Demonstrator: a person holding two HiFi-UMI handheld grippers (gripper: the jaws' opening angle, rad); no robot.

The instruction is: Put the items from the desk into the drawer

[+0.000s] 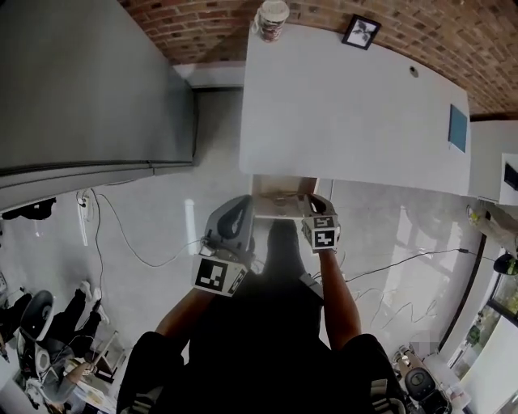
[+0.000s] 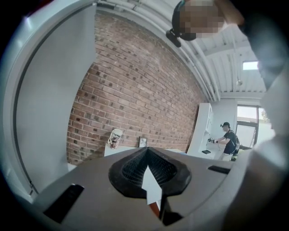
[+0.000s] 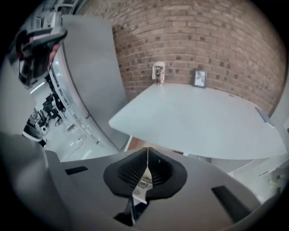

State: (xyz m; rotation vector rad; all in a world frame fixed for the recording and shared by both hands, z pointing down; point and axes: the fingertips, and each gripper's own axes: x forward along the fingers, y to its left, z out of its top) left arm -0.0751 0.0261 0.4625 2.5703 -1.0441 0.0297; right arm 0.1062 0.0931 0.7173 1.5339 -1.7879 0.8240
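Standing far across desk (image 1: 348,113), cup (image 1: 271,18) lies beyond left tongs (image 2: 147,157) and right tongs (image 3: 147,157).

ahead of the left gripper (image 2: 146,151) i see a red brick wall (image 2: 144,85) across the far side. a tall grey cabinet (image 2: 49,103) stands close by on its left. far off to its right a person (image 2: 229,140) in dark clothes stands beside a tall white cupboard (image 2: 202,126), with a bright window (image 2: 246,122) behind them. down to the gripper's left, thin cables (image 1: 133,247) trail over the pale glossy floor (image 1: 162,206).
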